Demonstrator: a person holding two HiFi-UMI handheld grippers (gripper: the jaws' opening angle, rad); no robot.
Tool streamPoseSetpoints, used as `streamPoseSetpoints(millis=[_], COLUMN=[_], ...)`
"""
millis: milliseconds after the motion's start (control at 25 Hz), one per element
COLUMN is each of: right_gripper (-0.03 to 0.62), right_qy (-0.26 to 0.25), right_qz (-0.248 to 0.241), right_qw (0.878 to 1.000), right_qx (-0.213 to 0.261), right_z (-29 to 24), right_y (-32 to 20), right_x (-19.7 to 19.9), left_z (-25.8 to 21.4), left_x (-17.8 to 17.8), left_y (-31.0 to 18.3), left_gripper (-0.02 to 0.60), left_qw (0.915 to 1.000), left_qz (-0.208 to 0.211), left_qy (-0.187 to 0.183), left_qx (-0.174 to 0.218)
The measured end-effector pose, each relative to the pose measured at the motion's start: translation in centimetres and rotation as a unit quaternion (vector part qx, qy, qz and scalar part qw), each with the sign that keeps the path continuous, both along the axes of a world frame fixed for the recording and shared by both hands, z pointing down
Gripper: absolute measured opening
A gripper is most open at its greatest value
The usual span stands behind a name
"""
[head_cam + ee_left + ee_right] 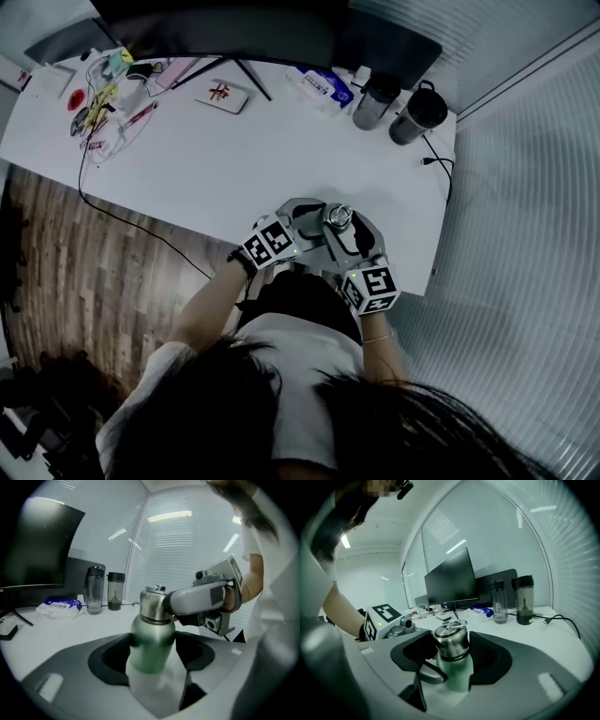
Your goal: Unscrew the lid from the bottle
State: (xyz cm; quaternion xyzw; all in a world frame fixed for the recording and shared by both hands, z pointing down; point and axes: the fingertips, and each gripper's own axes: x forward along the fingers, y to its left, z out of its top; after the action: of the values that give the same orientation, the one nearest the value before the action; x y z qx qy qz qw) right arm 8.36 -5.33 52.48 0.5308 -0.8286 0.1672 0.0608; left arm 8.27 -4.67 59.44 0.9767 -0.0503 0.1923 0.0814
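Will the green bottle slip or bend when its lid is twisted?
The green bottle looks like rigid metal, so bending seems unlikely. Its smooth body may slip in the left tongs when the right tongs twist the lid.

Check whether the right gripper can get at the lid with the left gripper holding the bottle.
Yes, apparently: the right gripper closes on the steel lid, which stands clear above the left gripper clamping the green bottle lower down.
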Motion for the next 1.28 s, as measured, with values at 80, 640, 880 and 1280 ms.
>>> streamPoseSetpoints(millis=[80,640,880,1280], right_gripper=[0.242,0.241,0.241,0.241], right_qy=[0.003,0.015,0.030,0.078], right_qz=[0.013,-0.255,-0.389,-0.549], right_qw=[1.000,0.967,0.921,0.831], right_qx=[0.004,-0.006,-0.017,-0.041], right_z=[0.0,-0.1,-0.2,0.2], right_y=[-0.3,0.1,0.4,0.8], right_x=[0.1,-1.1,-1.7,-2.3], left_z=[0.1,0.1,0.0,0.1], left_x=[0.1,-0.5,-0.7,-0.8], left_y=[-0.1,0.1,0.3,0.3], left_gripper=[0.354,0.354,0.354,0.356], left_qw=[0.9998,0.9931,0.9787,0.9554], left_qz=[-0.022,0.116,0.202,0.289], left_qy=[0.003,-0.014,-0.039,-0.060], left_qx=[-0.002,-0.004,-0.004,0.002])
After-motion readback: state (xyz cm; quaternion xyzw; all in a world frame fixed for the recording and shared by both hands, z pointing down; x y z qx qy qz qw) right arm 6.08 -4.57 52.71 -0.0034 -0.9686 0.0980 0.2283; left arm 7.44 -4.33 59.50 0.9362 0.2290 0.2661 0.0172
